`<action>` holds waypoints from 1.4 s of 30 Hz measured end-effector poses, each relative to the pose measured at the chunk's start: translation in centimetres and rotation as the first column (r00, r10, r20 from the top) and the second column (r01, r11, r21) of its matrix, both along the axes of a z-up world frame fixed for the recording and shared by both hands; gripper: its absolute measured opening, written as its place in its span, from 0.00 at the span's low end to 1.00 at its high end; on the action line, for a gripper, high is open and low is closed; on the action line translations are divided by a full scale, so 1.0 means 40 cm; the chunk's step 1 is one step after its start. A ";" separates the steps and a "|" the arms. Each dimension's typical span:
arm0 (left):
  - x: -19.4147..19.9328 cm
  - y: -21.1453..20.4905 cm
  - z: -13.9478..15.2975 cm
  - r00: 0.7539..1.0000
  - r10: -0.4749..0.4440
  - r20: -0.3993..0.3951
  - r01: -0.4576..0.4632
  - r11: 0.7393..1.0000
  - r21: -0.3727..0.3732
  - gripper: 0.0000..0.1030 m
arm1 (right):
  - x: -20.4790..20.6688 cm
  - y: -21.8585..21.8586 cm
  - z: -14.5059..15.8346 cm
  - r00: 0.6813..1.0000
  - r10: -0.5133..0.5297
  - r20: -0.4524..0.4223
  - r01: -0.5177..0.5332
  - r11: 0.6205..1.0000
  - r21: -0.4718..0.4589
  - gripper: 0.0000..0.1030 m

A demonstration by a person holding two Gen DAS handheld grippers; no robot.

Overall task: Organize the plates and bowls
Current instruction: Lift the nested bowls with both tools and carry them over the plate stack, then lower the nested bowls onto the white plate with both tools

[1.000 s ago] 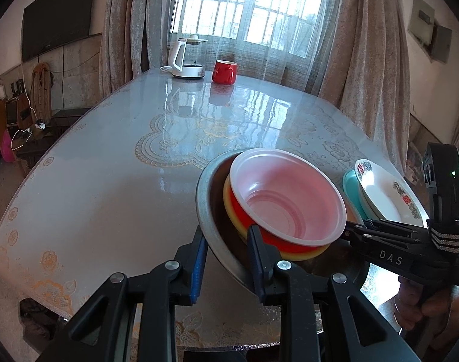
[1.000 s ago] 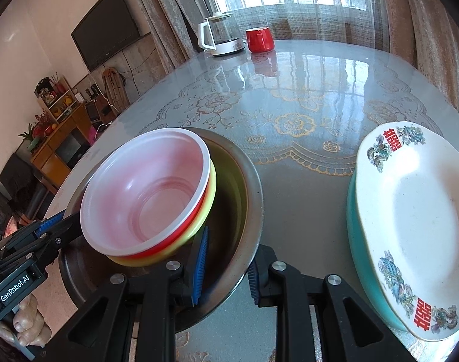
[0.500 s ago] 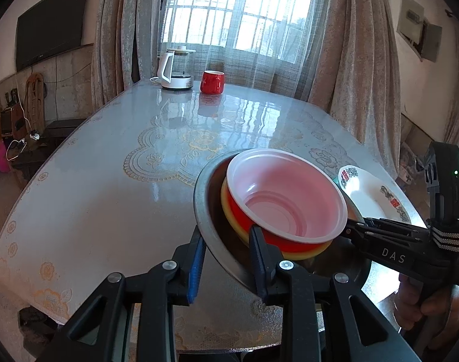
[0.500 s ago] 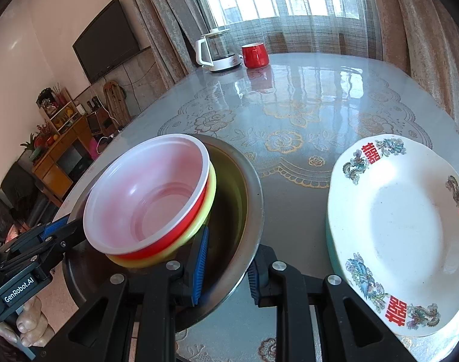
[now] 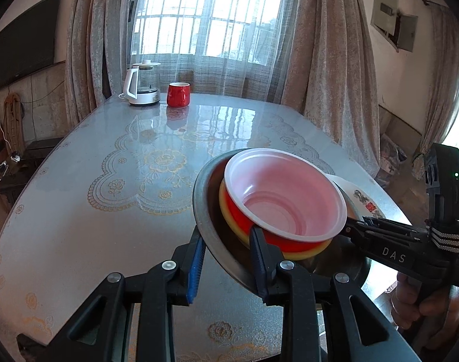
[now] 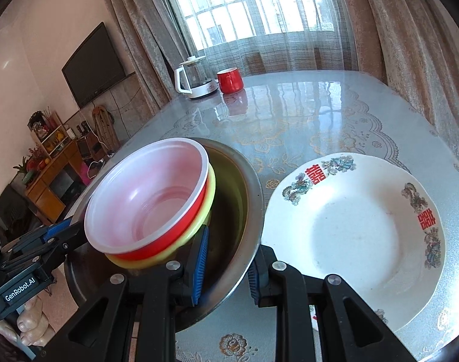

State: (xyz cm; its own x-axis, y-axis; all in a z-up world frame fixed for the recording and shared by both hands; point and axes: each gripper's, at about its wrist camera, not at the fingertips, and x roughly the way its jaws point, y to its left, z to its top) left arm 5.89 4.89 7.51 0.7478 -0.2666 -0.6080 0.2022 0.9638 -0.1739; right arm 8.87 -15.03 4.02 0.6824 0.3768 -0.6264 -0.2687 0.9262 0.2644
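A steel bowl (image 5: 205,208) (image 6: 249,208) hangs tilted above the table. Nested inside it are a yellow bowl (image 5: 227,211) (image 6: 210,191) and, on top, a red bowl with a pale pink inside (image 5: 283,193) (image 6: 151,199). My left gripper (image 5: 227,239) is shut on the steel bowl's near rim, one finger inside and one outside. My right gripper (image 6: 229,259) is shut on the opposite rim in the same way. Each gripper also shows in the other's view: the right gripper (image 5: 360,224) and the left gripper (image 6: 65,235). A white plate with red characters (image 6: 356,235) (image 5: 365,203) lies on the table beside the bowl.
A glass-topped table with a lace pattern (image 5: 78,211) stretches towards a window. At its far end stand a white kettle (image 5: 142,86) and a red mug (image 5: 178,94). Curtains hang behind, a television is on the left wall, and a person's hand (image 5: 422,304) holds the right gripper.
Both grippers have risen together with the steel bowl and its nested bowls. The table and the white plate now sit lower and further off in both views.
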 end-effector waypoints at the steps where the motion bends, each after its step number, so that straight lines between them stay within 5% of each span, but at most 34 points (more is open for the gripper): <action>1: 0.005 -0.012 0.006 1.000 -0.013 0.003 0.013 1.000 -0.003 0.28 | -0.005 -0.016 0.006 1.000 -0.014 0.007 0.014 1.000 0.002 0.23; 11: 0.078 -0.186 0.047 0.988 -0.154 0.016 0.154 0.988 -0.017 0.28 | -0.021 -0.189 0.048 0.984 -0.172 0.047 0.171 0.985 0.013 0.23; 23: 0.155 -0.342 -0.010 0.968 -0.243 -0.064 0.242 0.970 -0.028 0.30 | -0.004 -0.328 -0.001 0.949 -0.315 0.002 0.315 0.949 -0.015 0.23; 42: 0.161 -0.389 -0.060 0.958 -0.259 -0.126 0.261 0.965 0.003 0.32 | 0.002 -0.364 -0.051 0.942 -0.334 -0.022 0.333 0.943 -0.026 0.22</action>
